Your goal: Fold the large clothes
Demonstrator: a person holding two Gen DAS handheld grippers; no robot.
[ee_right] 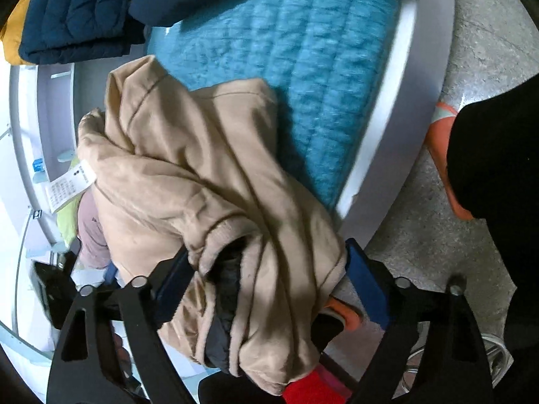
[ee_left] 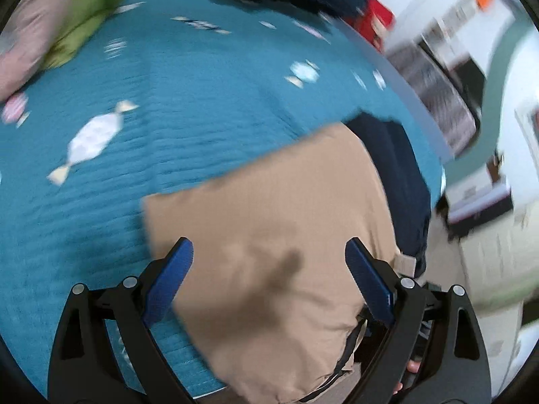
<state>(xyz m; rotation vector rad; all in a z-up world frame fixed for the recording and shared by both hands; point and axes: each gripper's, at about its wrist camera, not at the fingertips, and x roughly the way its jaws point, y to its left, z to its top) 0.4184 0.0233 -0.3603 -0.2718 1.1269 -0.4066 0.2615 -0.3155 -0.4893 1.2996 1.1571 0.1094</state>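
Two grippers work one tan garment [ee_left: 269, 235] on a teal quilt [ee_left: 168, 151]. It spreads flat ahead of the left gripper [ee_left: 269, 259], whose jaws stand wide and empty above it. The right gripper [ee_right: 266, 262] is nearer, jaws partly closed around bunched cloth; the garment's long axis is unclear.

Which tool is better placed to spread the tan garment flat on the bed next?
Probably the left tool: its jaws stand open over a flat part of the tan garment on the teal bedspread. The right tool has bunched tan fabric between its jaws.
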